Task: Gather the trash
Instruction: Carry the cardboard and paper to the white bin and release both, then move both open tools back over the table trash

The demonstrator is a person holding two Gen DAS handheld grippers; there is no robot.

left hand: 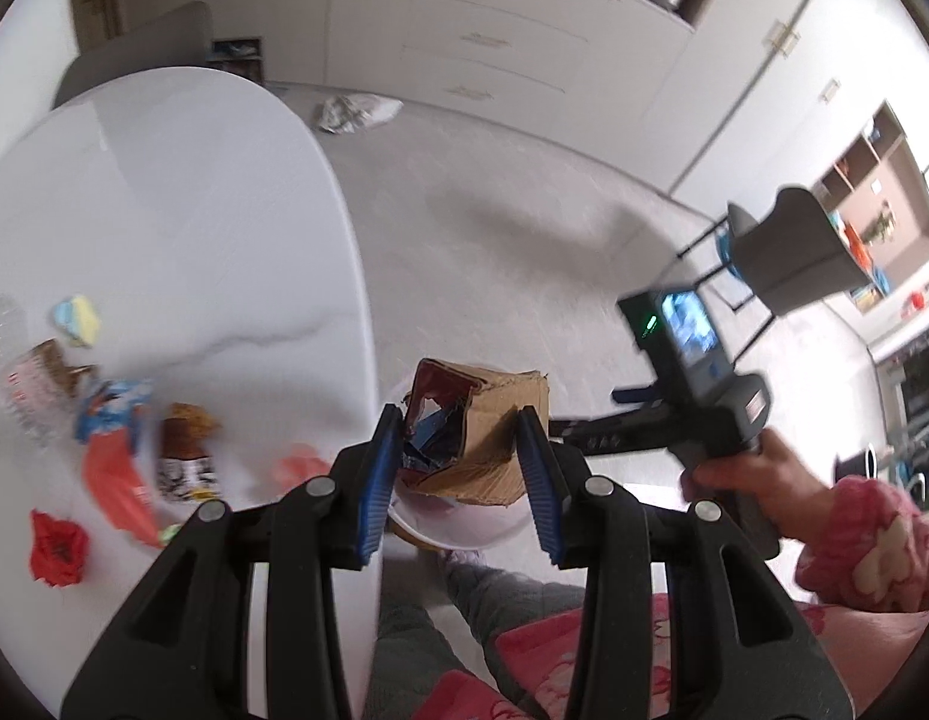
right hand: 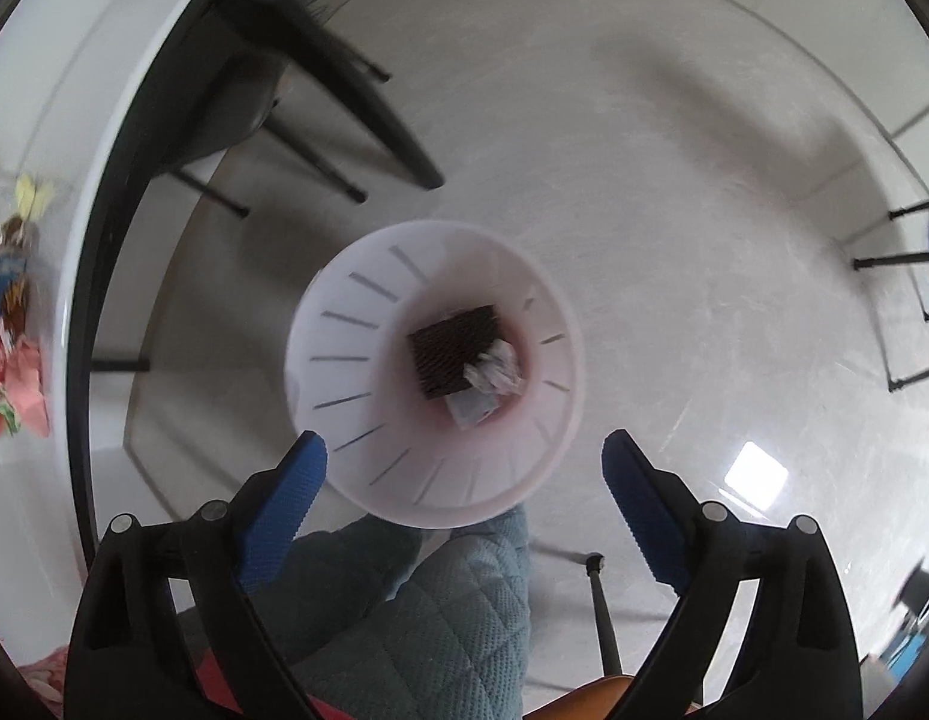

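Note:
My left gripper is shut on a torn brown cardboard box with blue scraps inside, holding it over the white trash bin beside the table edge. My right gripper is open and empty, looking straight down into the same bin, which holds a dark square piece and crumpled paper. More trash lies on the white table: a red crumpled paper, an orange wrapper, a brown packet, a blue-yellow wad.
The right gripper's body and the hand holding it are at right in the left wrist view. A grey chair stands on the floor at right. A crumpled paper lies on the floor by the cabinets. Table legs stand left of the bin.

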